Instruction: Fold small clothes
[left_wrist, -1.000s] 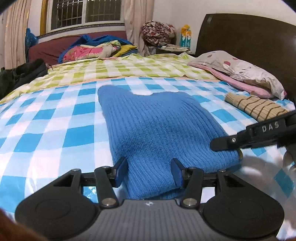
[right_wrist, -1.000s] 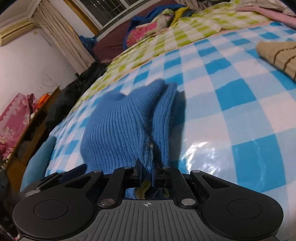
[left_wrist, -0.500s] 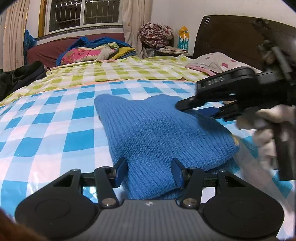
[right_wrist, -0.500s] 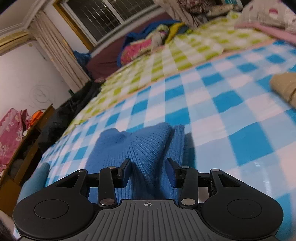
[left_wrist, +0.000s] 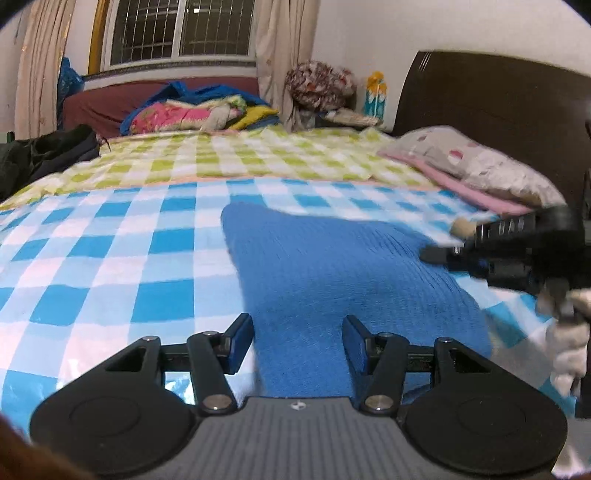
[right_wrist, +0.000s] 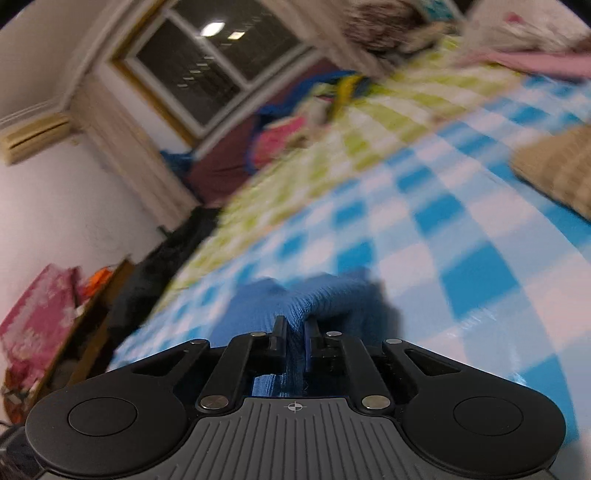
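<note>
A folded blue knit sweater (left_wrist: 332, 266) lies on the blue-and-white checked sheet (left_wrist: 110, 258). My left gripper (left_wrist: 297, 343) stands half wide at the sweater's near end. The bunched cloth fills the gap and both pads touch it. My right gripper (right_wrist: 294, 332) is shut on a raised fold of the sweater (right_wrist: 325, 295), which puckers up just ahead of the pads. In the left wrist view the right gripper (left_wrist: 430, 254) reaches in from the right onto the sweater's right edge, with a gloved hand (left_wrist: 569, 332) behind it.
A tan striped folded garment (right_wrist: 557, 173) lies right of the sweater. Pillows (left_wrist: 480, 166) rest against the dark headboard (left_wrist: 498, 103). A green checked sheet (left_wrist: 221, 158), piled bedding (left_wrist: 192, 110) and dark clothes (left_wrist: 44, 151) sit farther back and to the left.
My right gripper let go of the sweater's edge, opened, swung up and over, then came down and shut on the sweater farther along. The left gripper stayed put.
</note>
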